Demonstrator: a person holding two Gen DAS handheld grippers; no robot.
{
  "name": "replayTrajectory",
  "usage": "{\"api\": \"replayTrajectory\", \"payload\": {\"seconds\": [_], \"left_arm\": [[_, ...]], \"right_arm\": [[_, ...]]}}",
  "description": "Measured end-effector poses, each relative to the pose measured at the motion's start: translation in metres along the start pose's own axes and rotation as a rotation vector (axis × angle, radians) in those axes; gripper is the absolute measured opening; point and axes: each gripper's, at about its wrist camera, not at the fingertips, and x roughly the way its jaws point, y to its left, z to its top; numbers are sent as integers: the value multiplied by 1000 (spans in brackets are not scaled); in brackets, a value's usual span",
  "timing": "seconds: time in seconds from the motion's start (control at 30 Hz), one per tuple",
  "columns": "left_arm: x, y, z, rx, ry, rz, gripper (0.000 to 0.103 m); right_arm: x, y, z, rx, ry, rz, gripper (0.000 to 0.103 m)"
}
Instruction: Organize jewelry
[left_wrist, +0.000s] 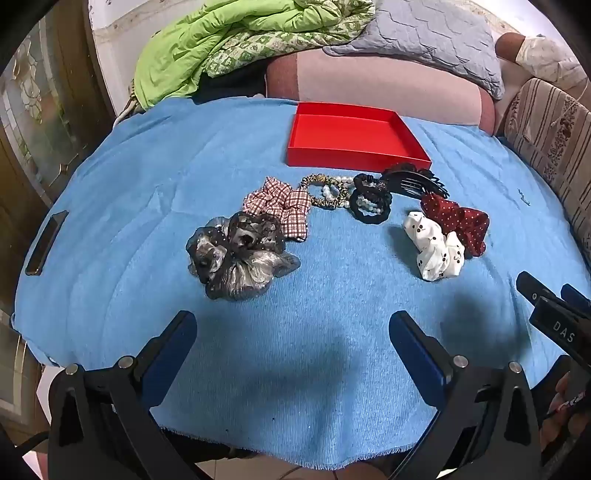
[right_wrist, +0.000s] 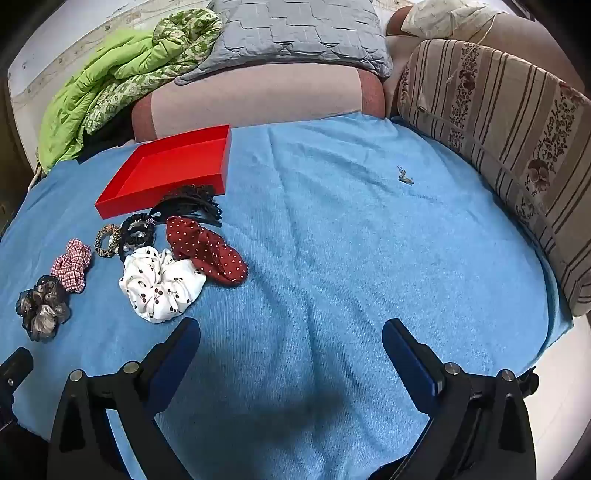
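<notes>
Two claws hang over a blue knitted cloth (left_wrist: 110, 236), each spread fully wide with nothing between the fingers: the left claw (left_wrist: 293, 350) and the right claw (right_wrist: 291, 354).

Only the left wrist view shows a dark flat slab (left_wrist: 46, 243) near the cloth's left edge, and the other claw's black arm lettered "DAS" at its right border. Only the right wrist view shows a small metal trinket (right_wrist: 405, 177) lying alone, well apart from the rest.

The red shallow box (left_wrist: 354, 133), rectangular and stiff-walled, sits empty at the far side. Just before it lie a black toothed hair claw-clip (left_wrist: 415, 181), a black band with pearls (left_wrist: 370, 203), a leopard-print band (left_wrist: 325, 190), a red-checked scrunchie (left_wrist: 284, 206), a sheer grey-black scrunchie (left_wrist: 240, 254), a white cherry-print scrunchie (left_wrist: 436, 245) and a maroon dotted scrunchie (left_wrist: 458, 221), these last two touching.
</notes>
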Motion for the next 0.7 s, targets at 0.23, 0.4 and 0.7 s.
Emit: {"api": "replayTrajectory", "payload": {"seconds": [0.23,0.4,0.7], "left_arm": [[0,0,-11,5,7,-3,103],[2,-4,-19,15,27,9,103],[-11,4,-26,-6,11,30,103]], "right_arm": [[0,2,-2,8,6,9,100],[1,0,-2,12,7,6,100],[1,-4,-3,31,10,9,100]]}}
